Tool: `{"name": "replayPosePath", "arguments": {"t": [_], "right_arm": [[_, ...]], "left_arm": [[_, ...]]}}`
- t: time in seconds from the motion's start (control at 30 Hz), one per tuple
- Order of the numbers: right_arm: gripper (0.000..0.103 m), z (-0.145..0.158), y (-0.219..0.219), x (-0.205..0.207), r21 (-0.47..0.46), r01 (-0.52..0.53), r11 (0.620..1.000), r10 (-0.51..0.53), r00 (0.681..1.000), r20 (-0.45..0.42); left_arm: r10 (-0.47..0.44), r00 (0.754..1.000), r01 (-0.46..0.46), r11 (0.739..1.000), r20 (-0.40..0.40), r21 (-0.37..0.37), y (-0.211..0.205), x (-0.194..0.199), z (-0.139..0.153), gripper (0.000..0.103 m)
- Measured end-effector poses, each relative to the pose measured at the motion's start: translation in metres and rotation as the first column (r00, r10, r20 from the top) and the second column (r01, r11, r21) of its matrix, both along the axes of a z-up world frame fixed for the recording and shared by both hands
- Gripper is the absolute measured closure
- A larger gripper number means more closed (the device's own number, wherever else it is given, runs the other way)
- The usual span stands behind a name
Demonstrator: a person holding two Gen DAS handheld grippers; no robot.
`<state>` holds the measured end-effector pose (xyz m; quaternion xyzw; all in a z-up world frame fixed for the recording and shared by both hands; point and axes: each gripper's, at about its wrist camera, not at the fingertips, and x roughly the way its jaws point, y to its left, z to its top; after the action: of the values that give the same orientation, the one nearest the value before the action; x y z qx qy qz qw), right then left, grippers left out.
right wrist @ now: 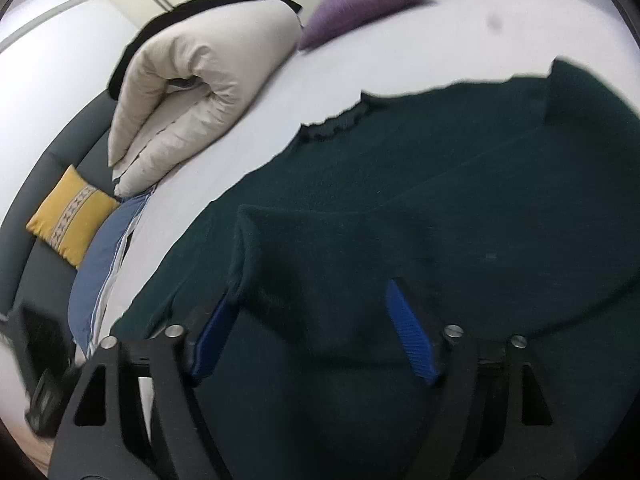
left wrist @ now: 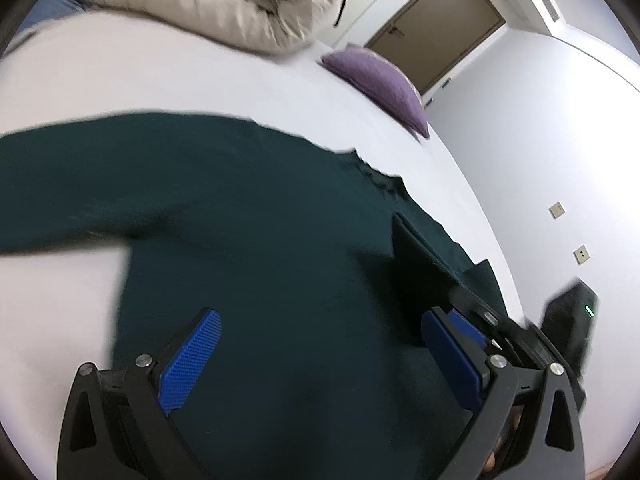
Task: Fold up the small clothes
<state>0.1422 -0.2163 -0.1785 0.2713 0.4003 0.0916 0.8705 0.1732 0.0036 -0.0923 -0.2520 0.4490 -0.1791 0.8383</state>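
Left gripper [left wrist: 320, 344] gapes wide above the dark green sweater [left wrist: 248, 216], gripping nothing. Only the right view shows the right gripper [right wrist: 312, 320] spread open, a sweater fold bunched between its pads, grip unclear.

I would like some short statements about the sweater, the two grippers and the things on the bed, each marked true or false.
1. The sweater is dark green. True.
2. The left gripper is shut on a sleeve. False: its jaws stand wide apart over the sweater's body and hold nothing.
3. A purple cushion lies on the white bed beyond the sweater. True.
4. The yellow cushion rests on top of the sweater. False: it lies apart, off to the side, near the folded beige duvet.
5. The right gripper is open, with sweater fabric between its fingers. True.
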Motion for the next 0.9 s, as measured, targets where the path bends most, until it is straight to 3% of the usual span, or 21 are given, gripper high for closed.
{"name": "replayPosePath", "arguments": {"t": [0.1, 0.13, 0.2, 0.33, 0.37, 0.43, 0.47, 0.5, 0.53, 0.6, 0.67, 0.9], "right_arm": [[0.016, 0.017, 0.001, -0.033, 0.053, -0.026, 0.998, 0.024, 0.998, 0.05], [0.016, 0.034, 0.007, -0.059, 0.05, -0.028, 0.998, 0.025, 0.998, 0.052], [0.016, 0.036, -0.004, -0.077, 0.05, -0.034, 0.998, 0.031, 0.998, 0.061], [0.016, 0.032, -0.051, -0.112, 0.121, 0.045, 0.992, -0.051, 0.998, 0.046], [0.016, 0.03, -0.065, -0.116, 0.151, 0.07, 0.986, -0.077, 0.996, 0.043], [0.016, 0.024, -0.094, -0.121, 0.239, 0.131, 0.962, -0.143, 0.989, 0.035], [0.016, 0.019, -0.108, -0.121, 0.289, 0.161, 0.944, -0.176, 0.984, 0.027], [0.016, 0.014, -0.122, -0.122, 0.336, 0.197, 0.921, -0.212, 0.977, 0.01], [0.016, 0.008, -0.136, -0.124, 0.391, 0.226, 0.892, -0.243, 0.97, -0.006], [0.017, -0.003, -0.151, -0.123, 0.481, 0.261, 0.837, -0.284, 0.959, -0.028], [0.017, -0.01, -0.161, -0.118, 0.527, 0.272, 0.805, -0.297, 0.954, -0.039], [0.017, -0.013, -0.182, -0.083, 0.573, 0.325, 0.752, -0.356, 0.933, -0.062]], "left_arm": [[-0.047, 0.999, 0.046, 0.999, -0.027, -0.019, -0.032, 0.017, -0.006, 0.001], [-0.057, 0.998, 0.056, 0.998, -0.04, -0.024, -0.041, 0.023, -0.009, 0.001], [-0.093, 0.992, 0.09, 0.995, -0.083, -0.034, -0.059, 0.036, -0.018, 0.001], [-0.078, 0.993, 0.081, 0.996, -0.092, 0.032, -0.078, 0.051, -0.021, 0.002], [-0.076, 0.993, 0.08, 0.996, -0.089, 0.041, -0.081, 0.054, -0.019, 0.008], [-0.083, 0.992, 0.091, 0.993, -0.095, 0.08, -0.088, 0.06, -0.018, 0.035], [-0.09, 0.989, 0.103, 0.989, -0.114, 0.108, -0.095, 0.064, -0.019, 0.059], [-0.095, 0.988, 0.111, 0.985, -0.124, 0.132, -0.099, 0.066, -0.02, 0.069], [-0.095, 0.988, 0.114, 0.981, -0.123, 0.156, -0.101, 0.067, -0.02, 0.071], [-0.1, 0.988, 0.121, 0.973, -0.114, 0.195, -0.103, 0.068, -0.019, 0.084], [-0.105, 0.988, 0.123, 0.978, -0.113, 0.169, -0.098, 0.072, -0.017, 0.095], [-0.07, 0.997, 0.063, 0.987, 0.038, 0.151, -0.079, 0.095, 0.023, 0.095]]}}
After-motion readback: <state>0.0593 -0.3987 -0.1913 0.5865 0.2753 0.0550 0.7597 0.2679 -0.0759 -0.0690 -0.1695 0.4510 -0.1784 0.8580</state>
